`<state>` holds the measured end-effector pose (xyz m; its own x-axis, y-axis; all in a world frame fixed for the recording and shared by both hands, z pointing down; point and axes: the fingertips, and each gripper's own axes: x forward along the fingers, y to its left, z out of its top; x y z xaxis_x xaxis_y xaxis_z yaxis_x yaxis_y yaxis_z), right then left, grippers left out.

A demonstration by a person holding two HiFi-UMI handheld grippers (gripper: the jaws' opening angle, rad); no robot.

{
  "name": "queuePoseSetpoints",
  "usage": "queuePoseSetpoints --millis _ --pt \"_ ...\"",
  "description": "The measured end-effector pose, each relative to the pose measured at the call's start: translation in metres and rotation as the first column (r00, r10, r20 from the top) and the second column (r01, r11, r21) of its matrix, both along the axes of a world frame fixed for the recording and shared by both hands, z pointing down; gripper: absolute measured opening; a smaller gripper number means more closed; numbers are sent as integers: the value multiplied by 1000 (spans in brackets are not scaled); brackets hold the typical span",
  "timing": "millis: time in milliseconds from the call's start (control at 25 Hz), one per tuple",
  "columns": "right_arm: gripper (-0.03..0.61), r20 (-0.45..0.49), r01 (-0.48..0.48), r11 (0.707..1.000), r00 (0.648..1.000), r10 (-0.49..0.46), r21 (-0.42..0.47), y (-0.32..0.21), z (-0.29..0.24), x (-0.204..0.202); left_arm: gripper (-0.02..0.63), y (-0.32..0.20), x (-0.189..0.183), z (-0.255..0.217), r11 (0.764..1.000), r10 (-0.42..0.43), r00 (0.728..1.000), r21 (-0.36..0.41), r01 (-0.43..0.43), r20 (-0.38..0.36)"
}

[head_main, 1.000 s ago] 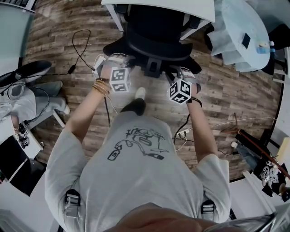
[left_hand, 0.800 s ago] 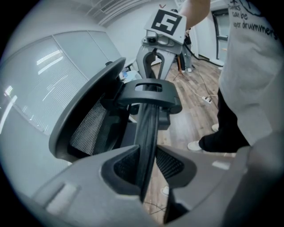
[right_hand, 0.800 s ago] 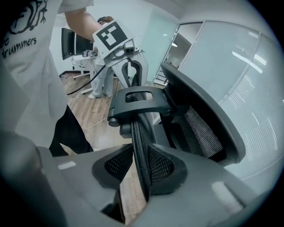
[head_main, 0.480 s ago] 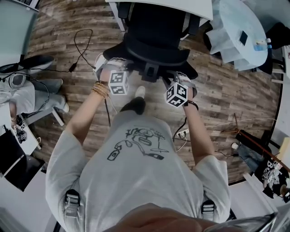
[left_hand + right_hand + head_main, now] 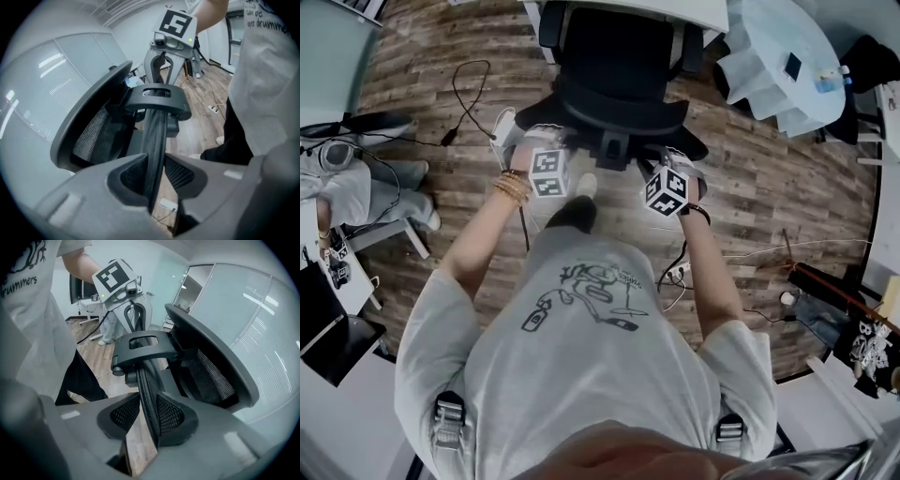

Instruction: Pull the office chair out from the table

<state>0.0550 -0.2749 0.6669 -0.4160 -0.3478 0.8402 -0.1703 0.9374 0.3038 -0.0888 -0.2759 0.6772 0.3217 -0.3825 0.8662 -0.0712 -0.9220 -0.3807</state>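
Note:
The black mesh office chair (image 5: pixel 619 66) stands with its seat partly under the white table (image 5: pixel 675 9) at the top of the head view. My left gripper (image 5: pixel 534 131) grips the left end of the backrest's top rim (image 5: pixel 157 136); in the left gripper view the pads (image 5: pixel 180 171) press on it from both sides. My right gripper (image 5: pixel 677 157) holds the rim's right end (image 5: pixel 147 380). Its jaws are opening slightly, with the rim still squeezed between the mesh-faced pads (image 5: pixel 171 416). Each gripper view shows the other gripper beyond the headrest bracket.
Cables (image 5: pixel 473 103) and a power strip (image 5: pixel 675 277) lie on the wooden floor. A round white table (image 5: pixel 778 61) stands at the upper right. A seated person (image 5: pixel 356 187) is at the left. My own shoe (image 5: pixel 586 186) is just behind the chair.
The chair has rolled back from the table toward me, showing more of its seat and armrests. Both grippers came back with it, still on the backrest rim.

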Motion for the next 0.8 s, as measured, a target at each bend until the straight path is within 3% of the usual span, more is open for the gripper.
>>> queuePoseSetpoints --millis 800 --pt "118 25 48 998 998 -49 37 152 -4 38 114 156 38 -5 998 -66 998 19 66 4"
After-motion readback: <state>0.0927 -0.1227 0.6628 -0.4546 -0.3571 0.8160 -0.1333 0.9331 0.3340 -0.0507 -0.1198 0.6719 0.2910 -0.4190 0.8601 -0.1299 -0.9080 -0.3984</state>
